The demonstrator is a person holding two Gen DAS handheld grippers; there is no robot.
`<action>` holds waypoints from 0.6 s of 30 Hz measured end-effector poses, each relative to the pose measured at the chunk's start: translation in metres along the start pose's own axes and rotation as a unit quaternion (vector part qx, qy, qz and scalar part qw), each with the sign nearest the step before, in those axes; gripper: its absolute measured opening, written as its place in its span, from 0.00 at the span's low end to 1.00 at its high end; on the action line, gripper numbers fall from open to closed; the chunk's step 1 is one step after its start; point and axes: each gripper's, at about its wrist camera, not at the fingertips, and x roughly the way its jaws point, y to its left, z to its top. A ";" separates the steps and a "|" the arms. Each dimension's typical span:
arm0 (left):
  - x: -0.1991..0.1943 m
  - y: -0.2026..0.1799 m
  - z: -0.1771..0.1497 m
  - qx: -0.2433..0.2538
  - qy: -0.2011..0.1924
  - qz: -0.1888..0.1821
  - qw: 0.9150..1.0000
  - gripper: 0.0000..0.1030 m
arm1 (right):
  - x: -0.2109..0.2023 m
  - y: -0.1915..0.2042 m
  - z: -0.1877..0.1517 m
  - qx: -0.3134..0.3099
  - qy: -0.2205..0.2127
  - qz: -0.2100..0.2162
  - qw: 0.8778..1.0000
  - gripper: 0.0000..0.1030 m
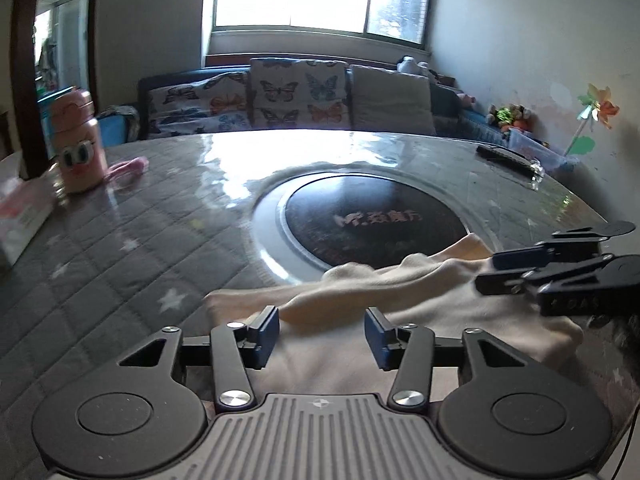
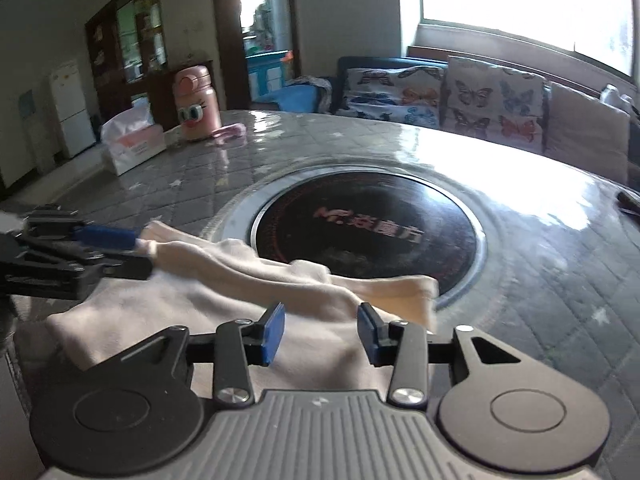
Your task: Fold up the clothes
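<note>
Cream garment (image 1: 420, 308) lying rumpled on the quilted surface (image 1: 100, 248) at its near edge, far fold overlapping the rim of the round dark hotplate (image 1: 372, 228); near hem hidden behind the tool bodies. Left tool (image 1: 322, 334) with jaws apart over the cloth, nothing clamped; right tool (image 2: 322, 330) likewise apart and empty. Lettering on the hotplate blurred, pink bottle (image 1: 78, 148) soft-edged, box (image 1: 20, 220) cut off at left.

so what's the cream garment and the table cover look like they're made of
Cream garment: soft knit or fleece-like fabric, matte; it slumps in thick rounded folds.
Table cover: grey quilted cloth with white stars, seemingly under a clear glossy sheet, likely plastic or glass, since it mirrors the window glare.
</note>
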 end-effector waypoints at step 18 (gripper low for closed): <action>-0.004 0.031 -0.028 -0.103 0.024 0.018 0.994 0.54 | -0.002 -0.046 -0.029 0.110 0.010 -0.006 0.994 0.49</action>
